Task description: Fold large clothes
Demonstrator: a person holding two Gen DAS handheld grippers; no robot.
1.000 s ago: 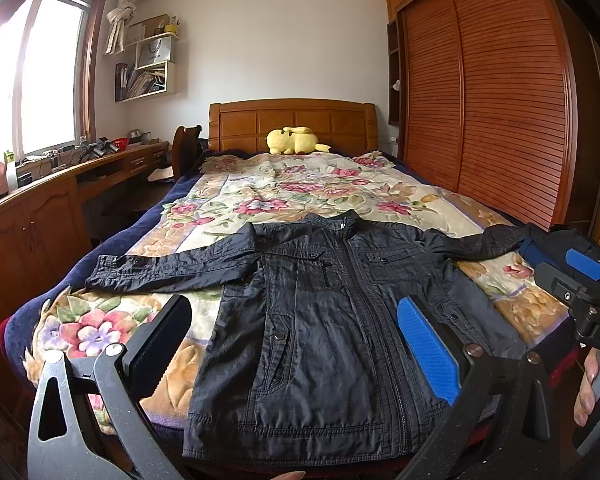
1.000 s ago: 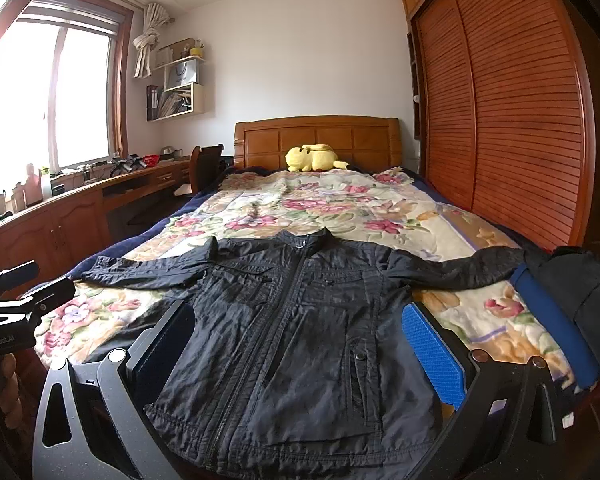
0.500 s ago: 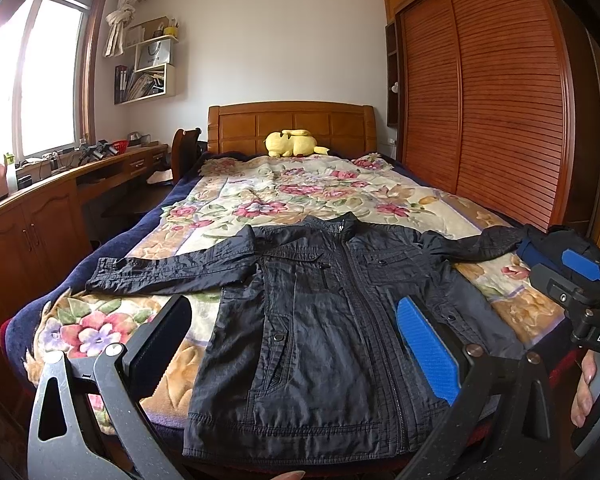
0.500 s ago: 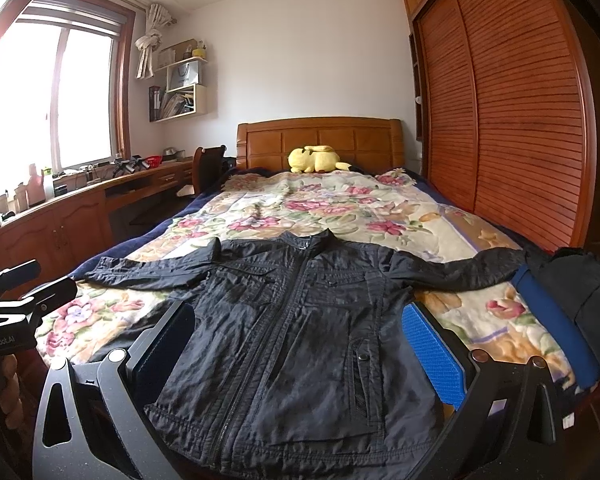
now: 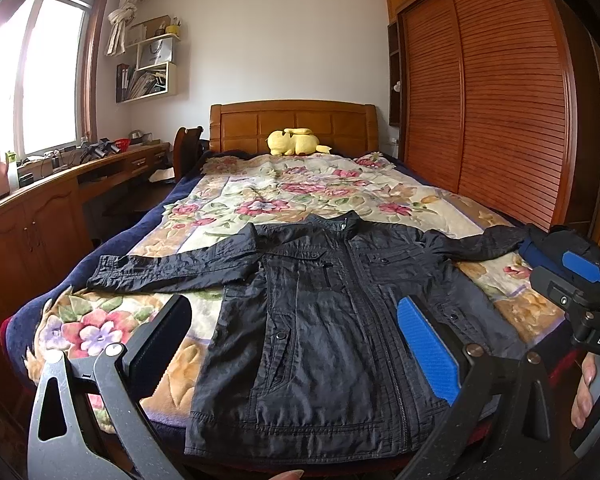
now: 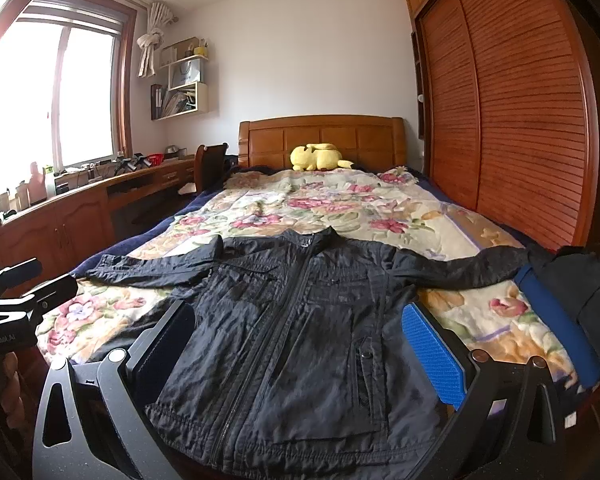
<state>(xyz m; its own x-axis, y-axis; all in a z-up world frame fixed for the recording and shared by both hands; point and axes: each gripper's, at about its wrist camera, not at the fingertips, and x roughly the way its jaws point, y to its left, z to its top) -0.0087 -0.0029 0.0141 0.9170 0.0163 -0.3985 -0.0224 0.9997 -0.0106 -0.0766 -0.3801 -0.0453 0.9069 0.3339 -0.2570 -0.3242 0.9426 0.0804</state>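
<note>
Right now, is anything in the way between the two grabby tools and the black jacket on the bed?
Nothing visible is. The jacket lies spread flat on the bed, front side up, sleeves out. The left tool and right tool both hang open near its bottom edge, with only air between. The yellow plush toy sits far off by the headboard.

This is a bedroom in someone's home. A bed (image 5: 440,216) with a carved wooden headboard (image 5: 296,124) fills the middle, covered by a floral quilt (image 5: 292,192), and a yellow plush toy (image 5: 294,142) lies up by the headboard. Along one wall stands a louvred wooden wardrobe (image 5: 500,100) with sliding doors. Under the window (image 6: 48,96) runs a long wooden desk (image 5: 60,184) cluttered with bottles and odds, and a wall shelf (image 5: 152,68) holds books and papers.
</note>
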